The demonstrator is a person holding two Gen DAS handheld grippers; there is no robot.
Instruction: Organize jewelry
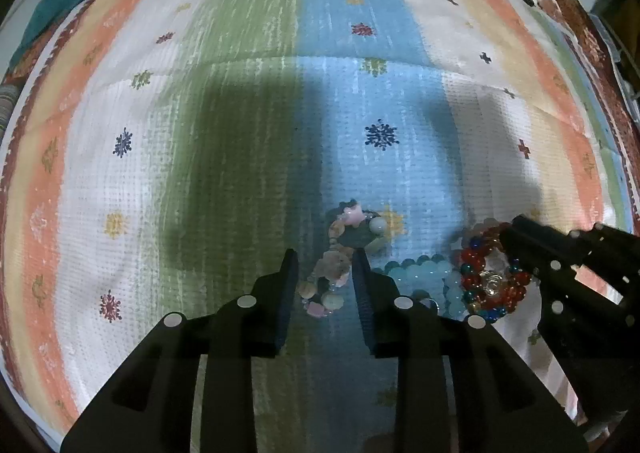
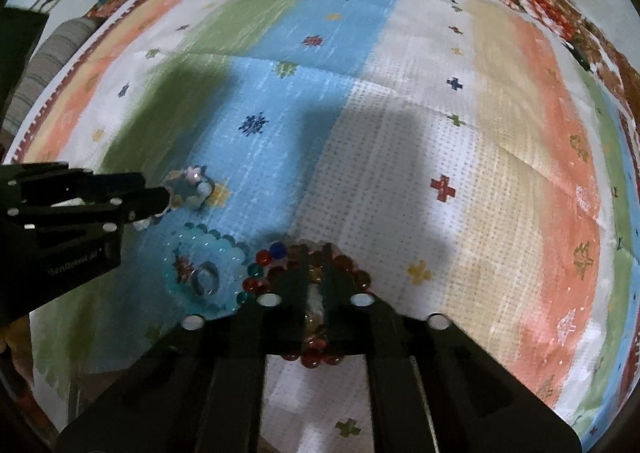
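Jewelry lay in a close group on a striped cloth (image 1: 248, 101): three bead bracelets, counted, and one small ring (image 2: 205, 276). The pastel bracelet (image 1: 334, 269) lay stretched out, its long axis running away from the left tool (image 1: 326, 267) along the line of its fingers; the near half sat between the jaws, which stood apart on either side with the pads not pressing, so that tool was released. The aqua bracelet (image 2: 208, 273) lay flat as a loop between the two tools, just beside the other two, with the ring inside it. The red-and-blue bracelet (image 2: 312, 285) lay under the right tool (image 2: 318, 265), whose jaws stood only narrowly parted, with beads showing in the gap and on both outer sides; whether they gripped, the views did not show. Each hand was thus nearest its own bracelet, and the aqua one lay about equally near both. As a judgement, sorting was barely begun, since all the pieces were bunched together.
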